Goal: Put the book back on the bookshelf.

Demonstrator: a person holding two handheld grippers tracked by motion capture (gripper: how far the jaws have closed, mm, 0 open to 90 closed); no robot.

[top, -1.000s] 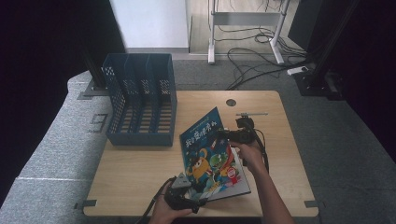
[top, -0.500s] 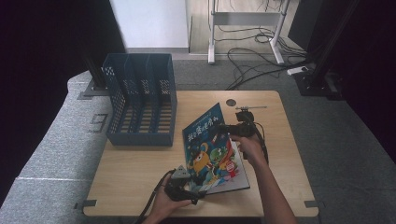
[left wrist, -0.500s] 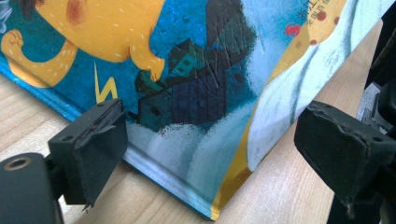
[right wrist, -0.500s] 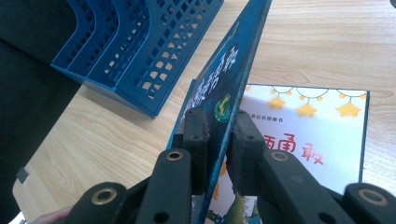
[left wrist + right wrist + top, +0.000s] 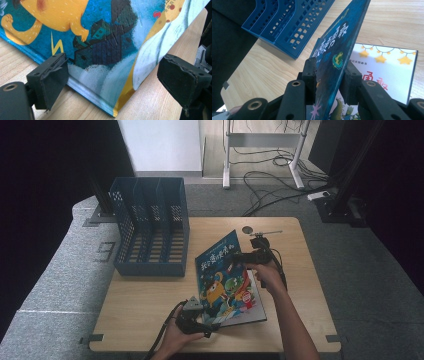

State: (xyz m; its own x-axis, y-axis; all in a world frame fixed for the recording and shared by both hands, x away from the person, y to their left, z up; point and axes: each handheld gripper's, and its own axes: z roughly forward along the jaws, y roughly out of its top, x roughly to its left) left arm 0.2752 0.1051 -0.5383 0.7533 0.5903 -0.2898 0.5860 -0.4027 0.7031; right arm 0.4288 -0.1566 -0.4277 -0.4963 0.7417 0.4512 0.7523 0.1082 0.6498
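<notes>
A picture book [image 5: 225, 275] with a blue cartoon cover lies on the wooden table [image 5: 145, 310], its cover lifted steeply off the first page [image 5: 384, 75]. My right gripper [image 5: 237, 257] is at the cover's top edge. In the right gripper view the cover [image 5: 334, 47] stands between the jaws of my right gripper [image 5: 328, 72], which have just been opening; it leans on one pad and the other stands off it. My left gripper [image 5: 212, 325] is open at the book's near corner. In the left gripper view its jaws [image 5: 117, 82] straddle that corner of the book [image 5: 105, 50] without pressing it.
A blue file rack [image 5: 150, 230] with several slots stands on the table's far left, and its mesh side [image 5: 292, 27] shows beyond the cover. A small dark disc [image 5: 246, 229] sits near the table's far edge. Cables lie on the floor behind.
The cover stands a little steeper than a second ago. Both hands have stayed about where they were.
</notes>
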